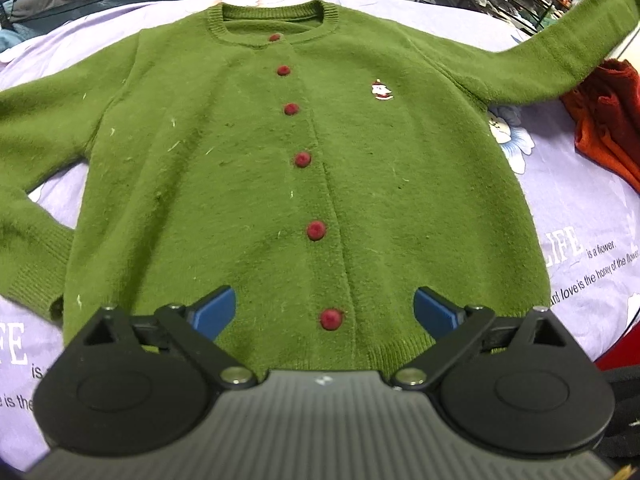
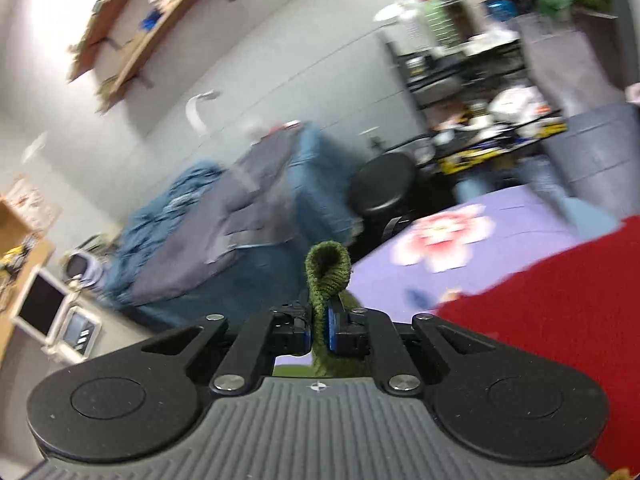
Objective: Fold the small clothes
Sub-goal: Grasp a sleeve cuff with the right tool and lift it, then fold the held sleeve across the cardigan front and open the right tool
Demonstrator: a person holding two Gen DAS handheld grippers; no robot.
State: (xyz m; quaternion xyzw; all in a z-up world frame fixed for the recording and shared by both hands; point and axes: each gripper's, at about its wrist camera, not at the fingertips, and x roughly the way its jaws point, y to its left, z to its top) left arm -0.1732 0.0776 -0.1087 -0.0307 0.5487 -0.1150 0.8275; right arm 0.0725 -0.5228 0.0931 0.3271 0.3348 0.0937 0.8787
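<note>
A green cardigan [image 1: 320,168] lies flat and buttoned on the lilac sheet [image 1: 580,216] of the bench, its hem at the near edge. The left tongs [image 1: 325,312] stand wide open over the hem, gripping nothing. The right tongs [image 2: 319,330] are closed on the cuff [image 2: 326,272] of one sleeve, lifted near the right edge, beside a red garment [image 1: 608,116].

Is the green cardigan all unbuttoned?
No, the green cardigan lies flat with its red buttons fastened down the front.

Green cardigan [image 1: 248,168], dark-red buttons [image 1: 303,159]; lilac floral sheet [image 1: 576,208].
</note>
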